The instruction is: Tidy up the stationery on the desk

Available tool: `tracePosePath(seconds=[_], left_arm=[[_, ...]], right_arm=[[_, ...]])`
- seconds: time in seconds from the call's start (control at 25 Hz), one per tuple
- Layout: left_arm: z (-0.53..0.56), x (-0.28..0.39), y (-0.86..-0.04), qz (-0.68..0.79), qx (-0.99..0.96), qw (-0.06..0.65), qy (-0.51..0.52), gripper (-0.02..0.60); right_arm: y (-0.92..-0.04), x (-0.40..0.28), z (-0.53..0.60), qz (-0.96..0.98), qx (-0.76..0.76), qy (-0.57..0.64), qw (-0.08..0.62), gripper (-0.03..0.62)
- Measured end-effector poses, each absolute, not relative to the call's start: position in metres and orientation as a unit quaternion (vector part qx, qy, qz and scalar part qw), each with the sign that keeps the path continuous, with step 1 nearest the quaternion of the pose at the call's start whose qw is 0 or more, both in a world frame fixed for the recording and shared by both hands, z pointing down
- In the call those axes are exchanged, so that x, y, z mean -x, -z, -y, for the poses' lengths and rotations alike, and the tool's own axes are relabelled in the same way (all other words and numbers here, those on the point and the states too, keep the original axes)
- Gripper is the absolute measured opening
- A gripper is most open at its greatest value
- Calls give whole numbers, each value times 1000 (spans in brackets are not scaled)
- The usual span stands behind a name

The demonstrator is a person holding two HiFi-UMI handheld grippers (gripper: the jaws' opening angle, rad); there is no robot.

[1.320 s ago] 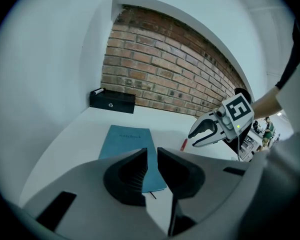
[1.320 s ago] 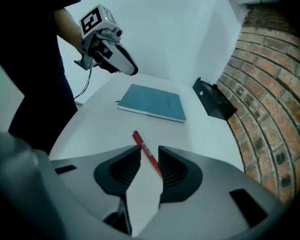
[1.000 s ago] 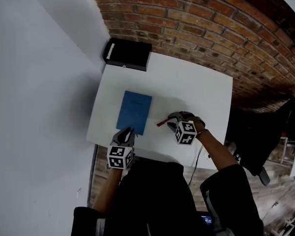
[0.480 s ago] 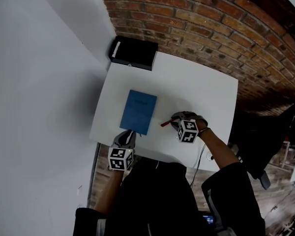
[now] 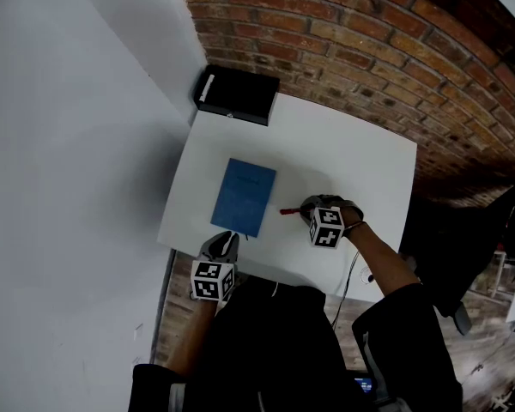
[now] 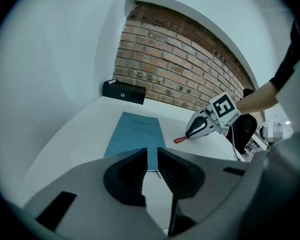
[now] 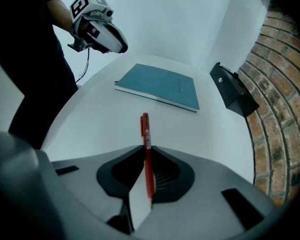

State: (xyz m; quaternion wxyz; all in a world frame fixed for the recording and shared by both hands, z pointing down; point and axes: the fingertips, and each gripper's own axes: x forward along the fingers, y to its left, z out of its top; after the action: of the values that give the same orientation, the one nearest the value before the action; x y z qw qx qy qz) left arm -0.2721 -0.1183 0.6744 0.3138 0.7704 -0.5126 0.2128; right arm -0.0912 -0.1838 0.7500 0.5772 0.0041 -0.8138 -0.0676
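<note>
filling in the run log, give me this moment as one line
right gripper: jaws just closed on red pen | left gripper: open, empty, by blue notebook near edge | black box: far left corner of desk

No word, number or brand can be read with certainty anywhere.

The blue notebook [image 7: 160,86] carries a short line of print near one end of its cover, too faint and small to make out. The red pen [image 7: 146,134] bears a narrow pale label strip with fine dark marks along its barrel, but these are illegible. The black box [image 6: 123,91] shows a small round pale emblem on its front face and a white strip on its top, with no lettering that can be made out. The marker cubes [image 5: 209,280] bear black-and-white square code patterns, not letters or digits.
</note>
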Motion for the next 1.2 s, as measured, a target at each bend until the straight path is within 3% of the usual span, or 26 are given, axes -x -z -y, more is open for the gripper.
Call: tracePosePath(seconds=[1.2], left_arm=[[125,261,-665,492,-794,296,-201,72]], right_arm=[[-695,92,200,845,-170,-33,506,52]])
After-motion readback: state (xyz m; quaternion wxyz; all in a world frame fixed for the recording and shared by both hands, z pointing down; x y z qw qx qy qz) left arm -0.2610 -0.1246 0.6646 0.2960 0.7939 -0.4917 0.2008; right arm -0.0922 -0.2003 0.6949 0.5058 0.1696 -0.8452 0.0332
